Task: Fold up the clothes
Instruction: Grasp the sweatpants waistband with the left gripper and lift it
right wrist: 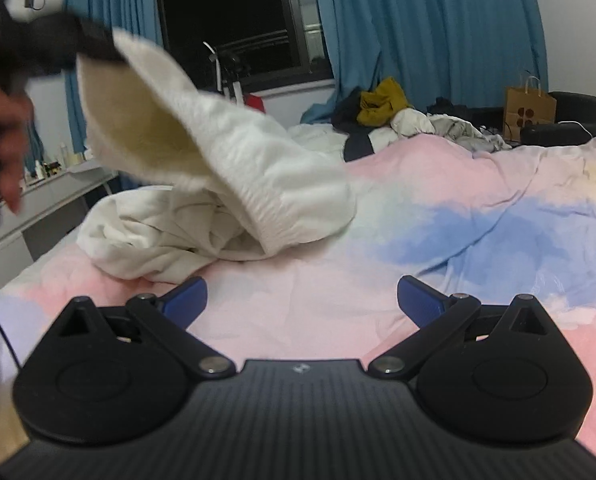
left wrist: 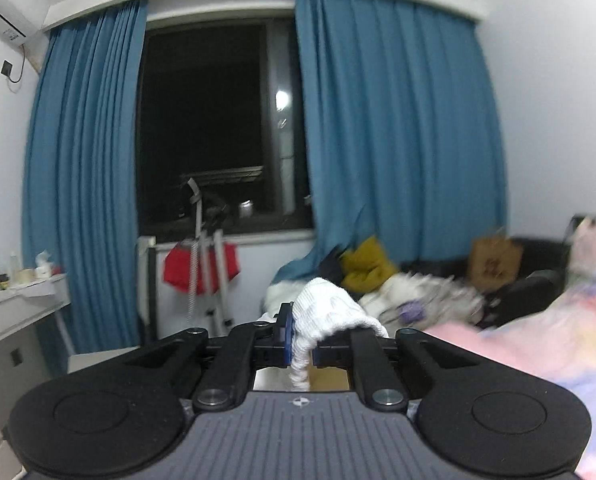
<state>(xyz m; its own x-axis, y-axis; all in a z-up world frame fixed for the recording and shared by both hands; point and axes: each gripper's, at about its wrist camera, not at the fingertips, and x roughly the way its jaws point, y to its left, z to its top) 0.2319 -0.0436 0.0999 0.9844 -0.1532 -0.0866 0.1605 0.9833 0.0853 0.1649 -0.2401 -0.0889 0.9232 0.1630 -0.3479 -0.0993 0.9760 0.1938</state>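
Note:
My left gripper (left wrist: 301,344) is shut on a fold of a white knit garment (left wrist: 330,312) and holds it up in the air; the cloth drapes over the right finger. In the right wrist view the same gripper (right wrist: 97,50) shows at the upper left, lifting one end of the white garment (right wrist: 233,168), whose ribbed hem hangs down to the bed. A crumpled white cloth (right wrist: 157,236) lies under it. My right gripper (right wrist: 302,300) is open and empty, low over the pink and blue bedspread (right wrist: 458,216), in front of the garment.
A heap of other clothes, with a mustard piece (right wrist: 382,102), lies at the far end of the bed. A brown paper bag (right wrist: 528,108) stands at the back right. A white desk (right wrist: 57,192) runs along the left. Blue curtains (left wrist: 398,120) frame a dark window.

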